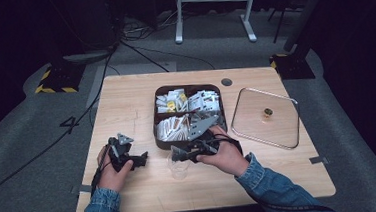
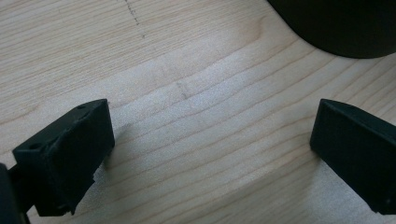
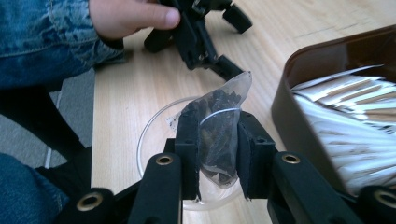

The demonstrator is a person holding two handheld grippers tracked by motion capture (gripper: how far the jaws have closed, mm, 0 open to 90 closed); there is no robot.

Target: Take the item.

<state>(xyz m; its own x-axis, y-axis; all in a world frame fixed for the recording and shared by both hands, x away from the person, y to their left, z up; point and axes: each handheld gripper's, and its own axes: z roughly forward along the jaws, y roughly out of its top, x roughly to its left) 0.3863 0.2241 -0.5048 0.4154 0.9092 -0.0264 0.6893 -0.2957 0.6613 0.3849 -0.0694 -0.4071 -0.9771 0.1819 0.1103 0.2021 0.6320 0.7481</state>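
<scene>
Right tongs (image 3: 218, 140) clamping tea bag (image 3: 219, 126) upright over glass (image 3: 154, 135), left tongs (image 2: 210, 154) wide.

hand-held gripper (image 3: 218, 140) pinches a tea bag (image 3: 219, 126) above a clear cup (image 3: 152, 135).

L gripper (image 1: 140, 159) fingers wide apart; R gripper (image 3: 217, 140) fingers clamped.

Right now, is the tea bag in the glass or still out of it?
Out: the right gripper is shut on the tea bag, holding it above the glass.
</scene>
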